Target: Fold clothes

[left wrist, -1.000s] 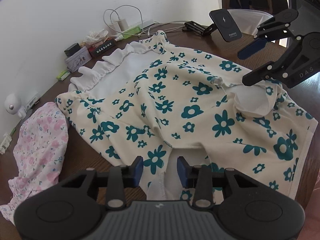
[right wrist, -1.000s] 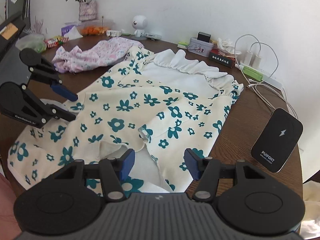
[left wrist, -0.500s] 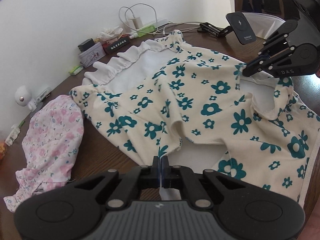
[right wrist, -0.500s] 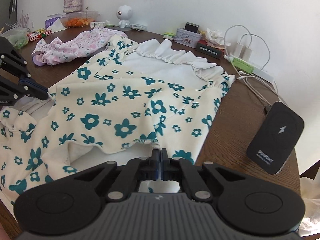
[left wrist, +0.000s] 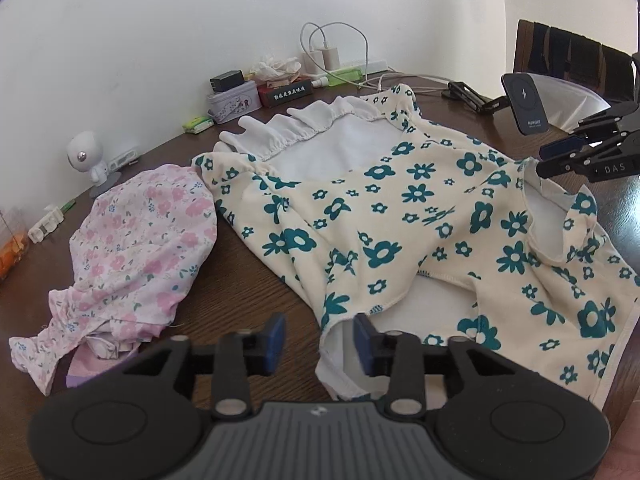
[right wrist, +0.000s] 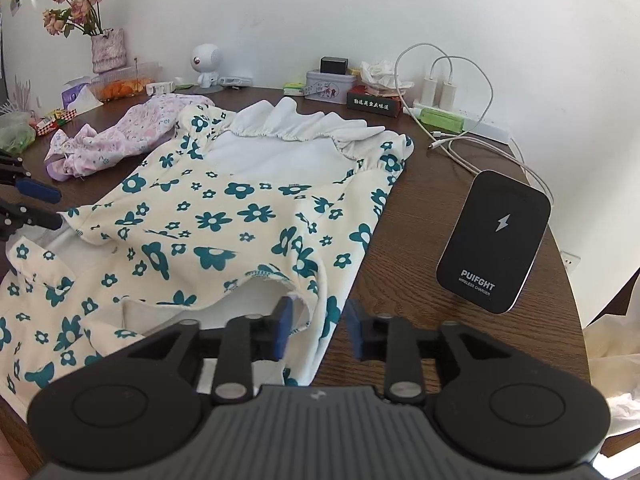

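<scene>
A cream garment with teal flowers (left wrist: 400, 208) lies spread on the dark wooden table (left wrist: 248, 280), its white ruffled edge toward the wall; it also shows in the right wrist view (right wrist: 224, 220). My left gripper (left wrist: 319, 342) is open over the garment's near left edge, holding nothing. My right gripper (right wrist: 318, 330) is open at the garment's near right edge, one fingertip (right wrist: 285, 316) over the cloth. The right gripper also shows in the left wrist view (left wrist: 576, 156), and the left gripper in the right wrist view (right wrist: 36, 204).
A pink floral garment (left wrist: 136, 248) lies crumpled left of the dress. A black wireless charger (right wrist: 494, 240) stands at the right. Boxes, a tin (left wrist: 234, 100), cables and a power strip (right wrist: 460, 118) line the wall. A flower vase (right wrist: 106, 48) and a small robot figure (left wrist: 86, 158) stand at the far left.
Both grippers were shut on the garment's edges half a second ago; both have opened and let go. The cloth has dropped back onto the table.
</scene>
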The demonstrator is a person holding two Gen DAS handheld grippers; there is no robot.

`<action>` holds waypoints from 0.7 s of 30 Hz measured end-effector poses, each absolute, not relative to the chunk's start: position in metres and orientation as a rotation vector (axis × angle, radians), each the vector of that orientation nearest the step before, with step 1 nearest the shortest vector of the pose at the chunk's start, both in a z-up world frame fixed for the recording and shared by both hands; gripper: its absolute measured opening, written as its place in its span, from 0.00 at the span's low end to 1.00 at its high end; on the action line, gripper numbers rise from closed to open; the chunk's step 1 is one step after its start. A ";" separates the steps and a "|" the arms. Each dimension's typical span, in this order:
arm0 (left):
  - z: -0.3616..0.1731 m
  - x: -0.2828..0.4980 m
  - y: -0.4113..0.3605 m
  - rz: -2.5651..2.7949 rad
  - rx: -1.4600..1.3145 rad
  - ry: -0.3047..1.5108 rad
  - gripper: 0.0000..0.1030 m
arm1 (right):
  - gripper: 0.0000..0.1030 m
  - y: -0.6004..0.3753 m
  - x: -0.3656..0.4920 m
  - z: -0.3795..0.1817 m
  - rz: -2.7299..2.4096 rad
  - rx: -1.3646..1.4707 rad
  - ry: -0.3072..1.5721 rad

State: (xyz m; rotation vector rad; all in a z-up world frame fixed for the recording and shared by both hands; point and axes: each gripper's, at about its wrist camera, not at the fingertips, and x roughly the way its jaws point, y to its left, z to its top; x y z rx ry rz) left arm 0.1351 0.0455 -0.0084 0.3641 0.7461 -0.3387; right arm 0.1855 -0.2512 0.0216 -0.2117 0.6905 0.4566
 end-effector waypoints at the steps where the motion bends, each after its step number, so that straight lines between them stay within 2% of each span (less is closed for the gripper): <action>1: -0.009 0.135 0.045 -0.327 0.365 0.741 0.52 | 0.44 -0.251 0.185 0.021 0.456 -0.212 0.692; 5: -0.021 0.145 0.045 -0.321 0.333 0.792 0.51 | 0.44 -0.246 0.189 0.012 0.458 -0.196 0.723; 6: -0.024 0.147 0.045 -0.324 0.322 0.804 0.45 | 0.44 -0.245 0.190 0.009 0.456 -0.190 0.732; 7: -0.026 0.148 0.045 -0.325 0.309 0.814 0.34 | 0.44 -0.245 0.191 0.007 0.450 -0.185 0.736; 8: -0.028 0.148 0.047 -0.325 0.297 0.813 0.28 | 0.39 -0.246 0.190 0.006 0.443 -0.179 0.736; 9: -0.029 0.148 0.047 -0.322 0.289 0.812 0.17 | 0.25 -0.246 0.190 0.004 0.437 -0.174 0.736; 10: -0.029 0.148 0.047 -0.320 0.289 0.810 0.07 | 0.15 -0.247 0.189 0.003 0.430 -0.169 0.735; 11: -0.029 0.148 0.046 -0.317 0.290 0.808 0.05 | 0.08 -0.248 0.189 0.003 0.421 -0.168 0.733; 12: -0.029 0.147 0.047 -0.312 0.300 0.804 0.04 | 0.05 -0.250 0.188 0.004 0.408 -0.174 0.731; 17: -0.025 0.142 0.051 -0.307 0.319 0.785 0.03 | 0.05 -0.256 0.188 0.009 0.425 -0.200 0.762; 19: -0.022 0.138 0.052 -0.326 0.309 0.776 0.11 | 0.18 -0.253 0.190 0.020 0.483 -0.204 0.767; 21: -0.020 0.134 0.050 -0.337 0.321 0.762 0.33 | 0.61 -0.239 0.198 0.049 0.578 -0.211 0.726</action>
